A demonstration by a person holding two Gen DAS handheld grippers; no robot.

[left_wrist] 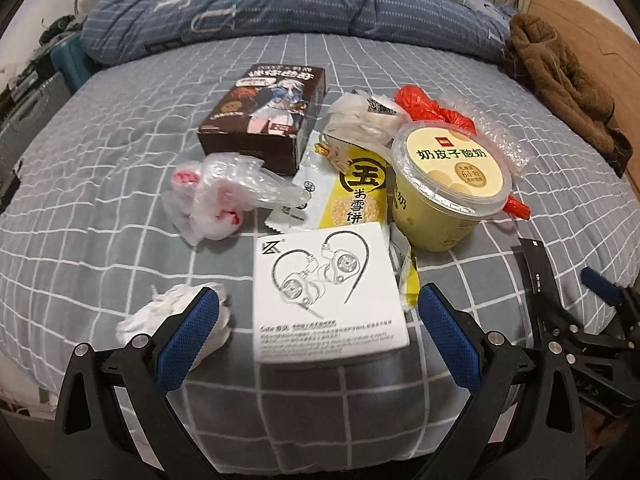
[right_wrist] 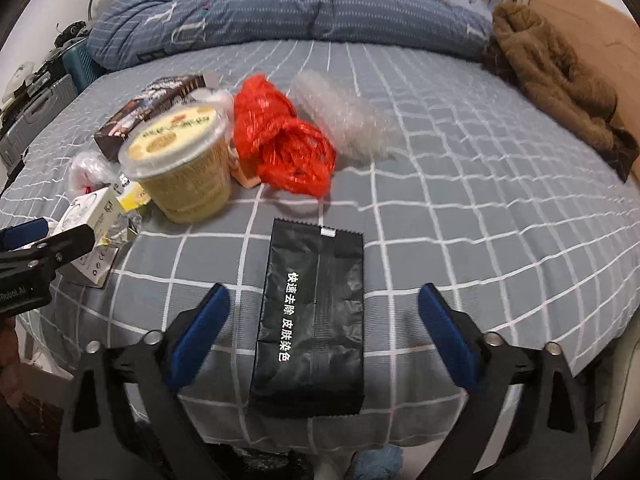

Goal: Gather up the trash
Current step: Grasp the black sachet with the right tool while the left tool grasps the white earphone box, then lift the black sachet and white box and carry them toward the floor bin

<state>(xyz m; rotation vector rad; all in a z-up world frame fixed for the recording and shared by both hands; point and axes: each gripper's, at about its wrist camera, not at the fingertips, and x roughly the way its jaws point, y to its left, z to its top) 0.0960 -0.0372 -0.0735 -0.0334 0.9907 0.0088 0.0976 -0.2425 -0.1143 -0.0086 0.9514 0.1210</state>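
Observation:
Trash lies on a grey checked bed. In the left wrist view my left gripper (left_wrist: pixel 318 298) stands open around a white earphone box (left_wrist: pixel 326 292), its blue pads apart from the box's sides. Beyond lie a yellow snack wrapper (left_wrist: pixel 356 196), a yoghurt cup (left_wrist: pixel 446 184), a brown box (left_wrist: pixel 264 116), a clear plastic bag (left_wrist: pixel 224 196) and a crumpled tissue (left_wrist: pixel 160 316). In the right wrist view my right gripper (right_wrist: pixel 324 300) stands open around a black sachet (right_wrist: pixel 312 320), not touching it. A red plastic bag (right_wrist: pixel 280 144) and bubble wrap (right_wrist: pixel 340 116) lie farther back.
A folded blue quilt (right_wrist: pixel 288 16) runs across the far side of the bed. A brown fleece garment (right_wrist: pixel 560 92) lies at the right by a wooden board. Suitcases and clutter (right_wrist: pixel 36 100) stand left of the bed. The other gripper (left_wrist: pixel 580 320) shows at the right edge.

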